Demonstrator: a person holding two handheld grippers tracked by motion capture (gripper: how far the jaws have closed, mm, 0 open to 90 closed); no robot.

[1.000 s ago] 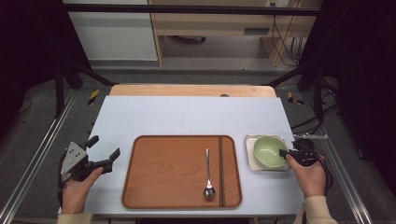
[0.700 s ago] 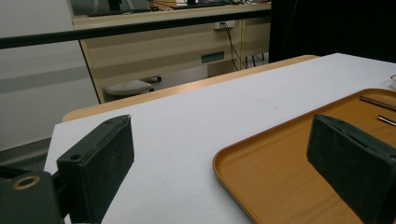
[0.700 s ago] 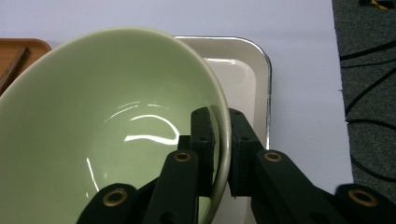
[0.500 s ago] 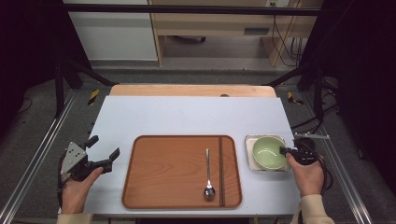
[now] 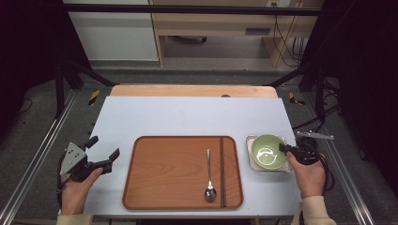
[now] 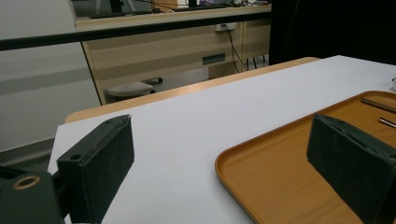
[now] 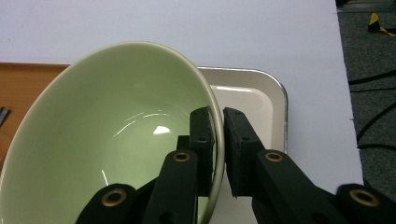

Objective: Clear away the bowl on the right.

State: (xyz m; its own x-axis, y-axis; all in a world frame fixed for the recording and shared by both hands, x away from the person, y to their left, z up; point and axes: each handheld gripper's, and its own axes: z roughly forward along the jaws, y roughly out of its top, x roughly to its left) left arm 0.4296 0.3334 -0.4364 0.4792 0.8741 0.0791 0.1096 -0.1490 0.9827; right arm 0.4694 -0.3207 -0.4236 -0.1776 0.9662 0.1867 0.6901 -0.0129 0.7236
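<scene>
Green bowl [image 5: 268, 151] sits on a white dish [image 5: 251, 159] by the table's right edge, right gripper [image 5: 287, 148] clamped on its rim. Left gripper [image 6: 219, 163] hangs released near the tray [image 6: 280, 182]. Right gripper view: jaws pinch the rim, bowl looks tilted, probably mid-lift; next needs a steady carry.

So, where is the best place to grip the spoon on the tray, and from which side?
Grip the spoon mid-handle, from above, jaws across its width. It lies flat on the tray, so there is no gap underneath; the chopsticks sit close alongside.
</scene>
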